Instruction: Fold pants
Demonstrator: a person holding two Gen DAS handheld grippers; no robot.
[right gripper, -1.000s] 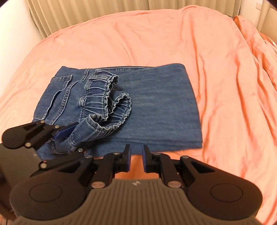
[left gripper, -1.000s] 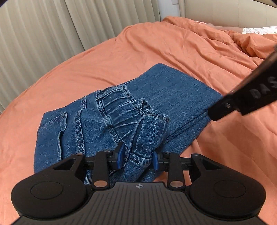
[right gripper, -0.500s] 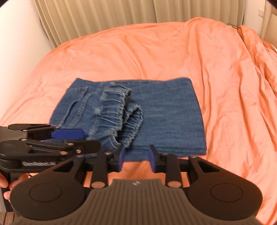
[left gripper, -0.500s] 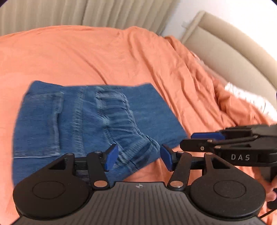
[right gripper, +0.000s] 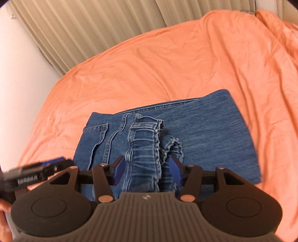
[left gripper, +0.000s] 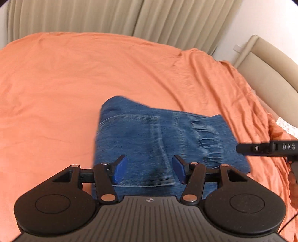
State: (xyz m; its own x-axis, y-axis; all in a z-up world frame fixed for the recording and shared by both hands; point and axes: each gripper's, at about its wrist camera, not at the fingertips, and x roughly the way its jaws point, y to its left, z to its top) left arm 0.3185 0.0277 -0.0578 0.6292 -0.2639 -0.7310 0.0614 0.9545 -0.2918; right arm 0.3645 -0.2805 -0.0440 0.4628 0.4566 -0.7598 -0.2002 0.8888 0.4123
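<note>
While both grippers hang spread and empty, folded blue pants [right gripper: 204,137] lie on the orange bedsheet [right gripper: 149,70].

Pale curtains [left gripper: 93,16] run along the far side of the bed and a beige headboard [left gripper: 268,61] stands at the right. The pants sit near the bed's near edge, gathered waistband [right gripper: 147,149] uppermost. Left gripper [left gripper: 150,172] hovers over the back pocket [left gripper: 134,141], right gripper [right gripper: 147,171] over the waistband, neither pinching cloth.

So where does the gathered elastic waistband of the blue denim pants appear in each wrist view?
Left wrist view: gathered elastic waistband, blurred, right of centre, beyond the right blue pad.
Right wrist view: waistband, centre, running down between the open jaws.
Shared landmark: the pants' stitched back pocket, left of the waistband.
</note>
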